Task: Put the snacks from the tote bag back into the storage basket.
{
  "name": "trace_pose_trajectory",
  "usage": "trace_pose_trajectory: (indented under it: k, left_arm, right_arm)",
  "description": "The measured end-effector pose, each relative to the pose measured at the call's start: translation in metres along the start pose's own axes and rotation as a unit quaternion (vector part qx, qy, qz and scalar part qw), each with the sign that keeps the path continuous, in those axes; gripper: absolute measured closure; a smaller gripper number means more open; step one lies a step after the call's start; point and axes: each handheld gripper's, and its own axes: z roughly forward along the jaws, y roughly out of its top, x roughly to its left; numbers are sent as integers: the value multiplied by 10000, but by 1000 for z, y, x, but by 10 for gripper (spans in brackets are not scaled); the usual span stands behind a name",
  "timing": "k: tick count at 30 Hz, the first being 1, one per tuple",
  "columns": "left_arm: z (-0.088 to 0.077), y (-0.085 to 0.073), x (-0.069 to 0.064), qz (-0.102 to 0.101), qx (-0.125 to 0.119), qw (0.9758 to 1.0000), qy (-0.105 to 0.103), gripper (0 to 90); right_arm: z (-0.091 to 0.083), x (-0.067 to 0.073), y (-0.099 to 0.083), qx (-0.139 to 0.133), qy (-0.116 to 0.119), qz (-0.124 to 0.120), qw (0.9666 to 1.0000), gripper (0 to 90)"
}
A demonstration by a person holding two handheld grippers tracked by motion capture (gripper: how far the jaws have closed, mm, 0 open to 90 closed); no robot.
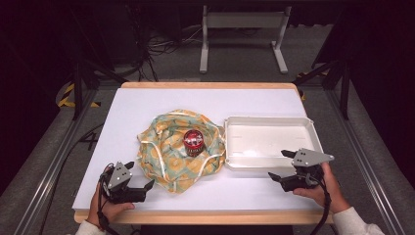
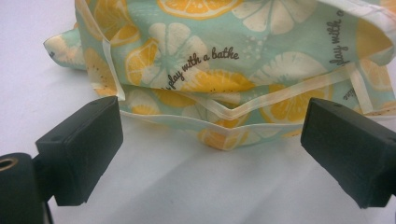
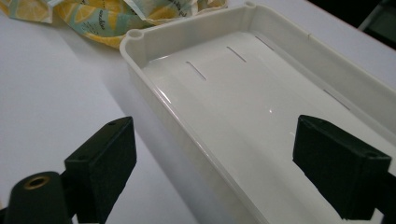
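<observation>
Left tongs gaping wide, nothing between, facing hem of cloth bag lying mid-worktop. Right tongs also wide, hovering over tray rim. Red can sitting on bag. Fabric looking soft, floppy; pinching hem edge.

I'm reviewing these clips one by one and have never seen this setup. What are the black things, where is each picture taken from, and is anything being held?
A person holds a two-jaw tool in each hand. The high view looks down on the white table; the two close-ups come from cameras riding on each tool, looking along its black jaws. The left gripper points at a lemon-print cloth bag, bunched around a red can. The right gripper straddles the near wall of an empty white tray. Both stand open and hold nothing.
</observation>
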Motion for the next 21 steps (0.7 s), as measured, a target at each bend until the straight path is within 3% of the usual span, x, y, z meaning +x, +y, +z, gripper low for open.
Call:
trace_pose_trajectory:
  k: [2, 19, 21]
  left_arm:
    - [0, 0, 0, 7, 8, 10000, 3, 62]
    - [0, 3, -2, 5, -87, 9999, -87, 62]
    - [0, 3, -2, 17, -72, 9999, -84, 62]
  right_arm:
    - [5, 0, 7, 127, 68, -61, 9999, 147]
    - [35, 2, 56, 423, 438, -340, 9976, 154]
    - [38, 2, 61, 518, 523, -425, 9964, 198]
